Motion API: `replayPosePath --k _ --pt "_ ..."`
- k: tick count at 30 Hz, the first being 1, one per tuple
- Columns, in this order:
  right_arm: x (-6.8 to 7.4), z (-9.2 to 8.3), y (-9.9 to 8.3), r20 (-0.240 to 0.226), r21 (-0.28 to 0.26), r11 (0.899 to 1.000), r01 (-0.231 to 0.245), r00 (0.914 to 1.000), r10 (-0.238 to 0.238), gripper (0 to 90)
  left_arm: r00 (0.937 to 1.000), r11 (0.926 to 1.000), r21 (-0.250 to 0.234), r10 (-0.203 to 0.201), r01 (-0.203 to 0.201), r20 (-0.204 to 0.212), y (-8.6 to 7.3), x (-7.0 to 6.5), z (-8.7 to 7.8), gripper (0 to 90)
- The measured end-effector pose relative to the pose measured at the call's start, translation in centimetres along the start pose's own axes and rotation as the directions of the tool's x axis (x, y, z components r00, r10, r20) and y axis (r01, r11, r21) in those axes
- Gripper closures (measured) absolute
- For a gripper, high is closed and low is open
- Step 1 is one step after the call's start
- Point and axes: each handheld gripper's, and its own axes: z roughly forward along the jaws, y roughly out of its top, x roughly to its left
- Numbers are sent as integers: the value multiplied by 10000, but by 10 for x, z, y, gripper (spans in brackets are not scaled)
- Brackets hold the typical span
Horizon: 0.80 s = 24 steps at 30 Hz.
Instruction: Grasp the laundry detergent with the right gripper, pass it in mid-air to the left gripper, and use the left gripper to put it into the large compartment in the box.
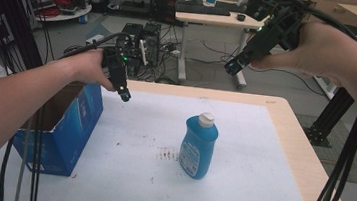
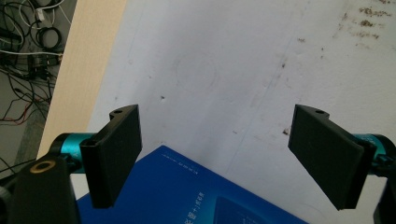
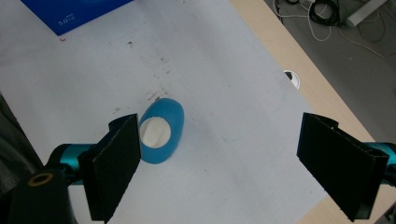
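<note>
Hovering high, right claw hanging spread wide, empty, above blue bottle standing upright mid-bench. Left claw gaping, empty, sitting over blue box. Bottle likely smooth, light plastic, slippery; gripping flat body below white cap looking safest.

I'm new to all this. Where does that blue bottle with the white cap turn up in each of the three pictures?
High view: the blue bottle stands upright just right of the table's centre.
Left gripper view: not in this picture.
Right gripper view: the bottle is seen from above, cap up, beside the left-hand jaw.
Shared landmark: the blue box.
</note>
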Motion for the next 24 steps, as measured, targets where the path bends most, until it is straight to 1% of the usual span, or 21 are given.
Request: replayPosePath --k 2,7,13,14,16,19,20,24 --pt "1 2 -4 40 -81 9999 -73 10000 73 134 10000 10000 -70 -22 22 -23 0 -1 0 175" --pt "4 7 -16 6 -245 9992 -301 9995 301 134 10000 10000 -29 9 -9 -11 0 -1 -1 175" --pt "9 13 -29 33 -382 9980 -494 9988 495 134 10000 10000 -42 1 -1 -2 0 -1 -1 175" --pt "9 15 -32 32 -460 9978 -470 9989 472 134 10000 10000 -30 30 -30 -14 0 -1 -1 175" --pt "10 17 -36 8 -535 9970 -567 9984 569 134 10000 10000 -37 -39 39 16 -1 -1 -1 175" --pt "12 19 -44 -36 -651 9956 -670 9978 669 134 10000 10000 2 18 -18 -11 -1 -1 -1 175" --pt "13 20 -46 -42 -689 9950 -721 9974 719 134 10000 10000 90 23 -22 -8 -2 -1 -1 175" --pt "15 23 -54 -38 -802 9932 -849 9964 849 134 10000 10000 37 -44 44 -1 -2 -1 -1 176"
